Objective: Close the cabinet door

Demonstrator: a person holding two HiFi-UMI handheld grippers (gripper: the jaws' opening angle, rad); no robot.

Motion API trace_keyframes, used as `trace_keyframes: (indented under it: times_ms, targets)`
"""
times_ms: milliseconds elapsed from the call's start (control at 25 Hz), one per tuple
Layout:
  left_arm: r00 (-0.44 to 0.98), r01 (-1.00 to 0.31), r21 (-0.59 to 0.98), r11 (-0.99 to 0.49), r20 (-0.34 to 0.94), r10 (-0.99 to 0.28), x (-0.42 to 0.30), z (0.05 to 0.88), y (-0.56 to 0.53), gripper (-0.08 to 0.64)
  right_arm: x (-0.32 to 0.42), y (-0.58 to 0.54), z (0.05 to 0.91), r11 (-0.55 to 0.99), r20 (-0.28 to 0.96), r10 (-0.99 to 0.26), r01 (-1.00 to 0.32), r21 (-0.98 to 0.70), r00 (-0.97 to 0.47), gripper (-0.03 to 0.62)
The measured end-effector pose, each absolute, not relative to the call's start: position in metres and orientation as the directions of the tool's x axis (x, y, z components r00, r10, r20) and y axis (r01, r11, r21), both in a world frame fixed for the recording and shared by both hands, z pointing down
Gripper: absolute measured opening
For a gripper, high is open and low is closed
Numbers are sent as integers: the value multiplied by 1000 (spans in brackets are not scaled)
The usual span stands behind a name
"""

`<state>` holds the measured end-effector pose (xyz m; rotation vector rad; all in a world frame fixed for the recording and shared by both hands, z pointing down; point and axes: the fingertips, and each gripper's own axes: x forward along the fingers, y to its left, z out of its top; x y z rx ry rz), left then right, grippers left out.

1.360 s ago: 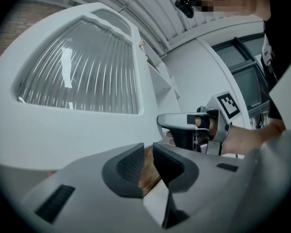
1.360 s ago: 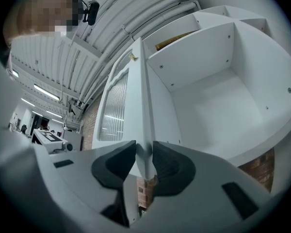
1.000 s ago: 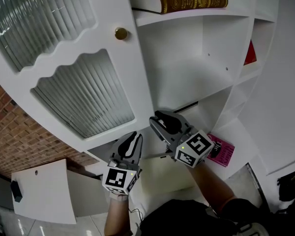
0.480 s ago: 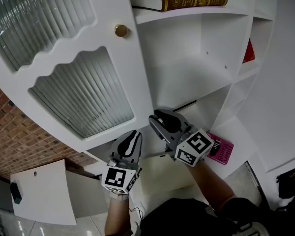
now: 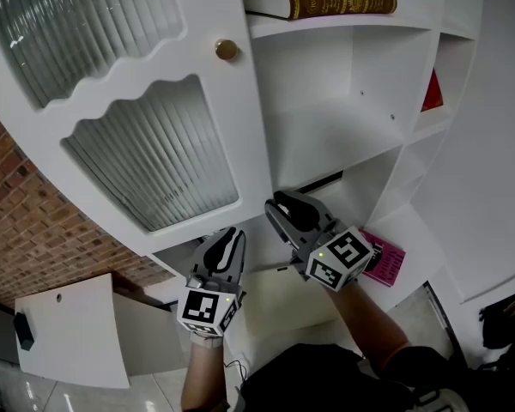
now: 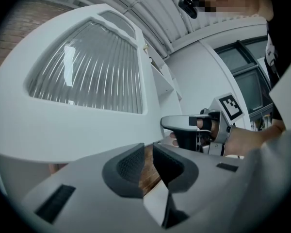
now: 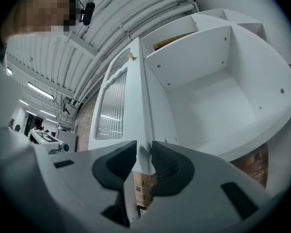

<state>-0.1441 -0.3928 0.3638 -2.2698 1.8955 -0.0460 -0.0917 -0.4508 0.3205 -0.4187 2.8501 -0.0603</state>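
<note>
The cabinet door (image 5: pixel 146 114), white with ribbed glass panes, is swinging toward the open cabinet (image 5: pixel 326 136). Compared with a second ago, its free edge is sitting further right in the head view and is covering more of the left end of the brown book (image 5: pixel 335 0) on the top shelf. This is reading as the closing stroke just getting under way: a wide wedge of shelving is showing beside the door, and most of the swing is probably left to do. The right tool (image 7: pixel 143 163) is travelling with the door's lower free corner, its jaws drawn in on the white edge and apparently clenched on it. The left tool (image 6: pixel 146 165) is hovering just under the door's bottom rail, clenched on nothing, with only brick showing through the slit between its pads; whether it is touching the rail cannot be told. The brass knob (image 5: pixel 227 50) is likewise sitting further right and slightly higher than in the earlier frame.
</note>
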Motion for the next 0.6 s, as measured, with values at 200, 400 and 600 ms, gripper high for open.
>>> trace_keyframes:
  times_ms: [200,400,600]
  targets:
    - [173,-976,-152,-159,-87,-981,-142,367,-378,61,-86,-438,326,957,-232,-291,-280,-82,-928,104]
    - [162,-979,-135,-151,-74,-984,-139,375,-362,60,-82,-422,336,957,-210,-290,-276,-91,-934,104]
    - [159,-984,-97,-152,-65,-985,-138,388,-346,60,-78,-406,356,953,-175,-296,-279,-116,-939,104]
